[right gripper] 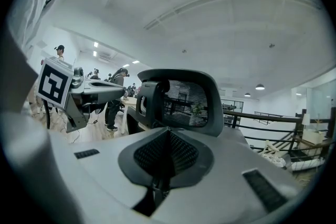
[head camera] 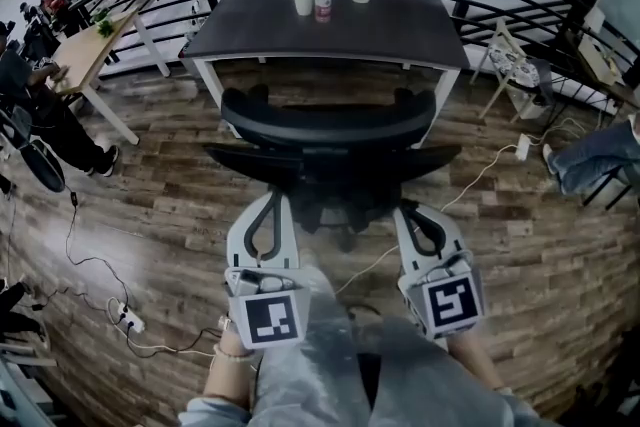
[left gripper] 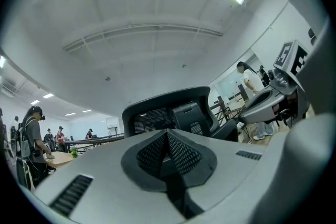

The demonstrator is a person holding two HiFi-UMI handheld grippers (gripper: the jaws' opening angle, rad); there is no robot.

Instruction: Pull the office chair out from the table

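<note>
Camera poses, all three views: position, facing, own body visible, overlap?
Head view: on the head, steeply down at office chair and table; left gripper, right gripper, legs show.
Left gripper view: on left gripper, along its shut fingers toward the chair; right gripper at right.
Right gripper view: mirrored; left gripper at left.
Shared: office chair in all three.

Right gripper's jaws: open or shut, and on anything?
Shut, empty. In the right gripper view the right gripper has dark ribbed pads meeting, nothing between; the black mesh-backed office chair stands beyond.

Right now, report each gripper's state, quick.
Left gripper: closed, jaws together, holding nothing.
Right gripper: closed, jaws together, holding nothing.
</note>
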